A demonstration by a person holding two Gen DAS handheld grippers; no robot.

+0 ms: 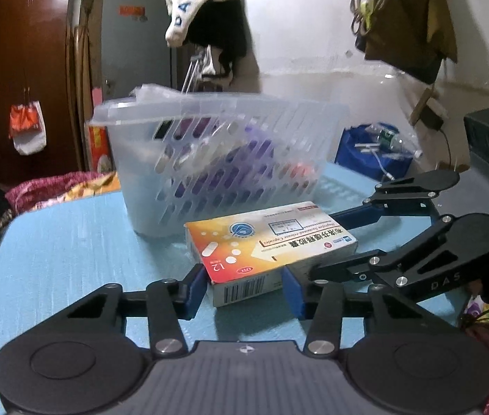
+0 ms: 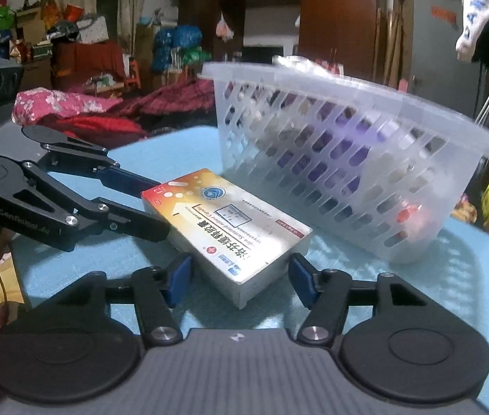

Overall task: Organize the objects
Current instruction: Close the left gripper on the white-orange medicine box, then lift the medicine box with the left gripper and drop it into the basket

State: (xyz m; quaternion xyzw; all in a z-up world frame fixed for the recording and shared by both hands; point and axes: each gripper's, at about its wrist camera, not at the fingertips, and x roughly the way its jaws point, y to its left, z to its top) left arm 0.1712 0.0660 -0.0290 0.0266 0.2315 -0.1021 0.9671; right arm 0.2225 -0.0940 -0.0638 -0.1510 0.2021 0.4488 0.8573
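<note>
— Box [image 1: 272,238] is between both pairs of fingers now, yes? How do they stand?

— The left fingers [image 1: 196,287] are narrow. Their blue pads touch the two long sides at the barcode end, so I judge that end is gripped. The right fingers [image 2: 301,282] straddle the opposite end, a little wider. The pads are just beside the cardboard, but I cannot tell if they already press.

— And where does it lie?

— Flat on the blue tabletop [image 1: 71,249], printed face up, just in front of the basket [image 1: 209,110]. The basket already has some things inside.

— So the step is lifting it into the basket?

— I think so. First the right pads should close until both sit flat on the sides. It meets them at an angle, so one corner may take all the force.

— Is cardboard a risk?

— Yes, it can dent. Squeeze only enough, and equally from both hands.

— And the lift?

— Raise both ends together and keep it level. Clear the high rim before going forward, because the light basket could tip or slide if it is bumped.
</note>
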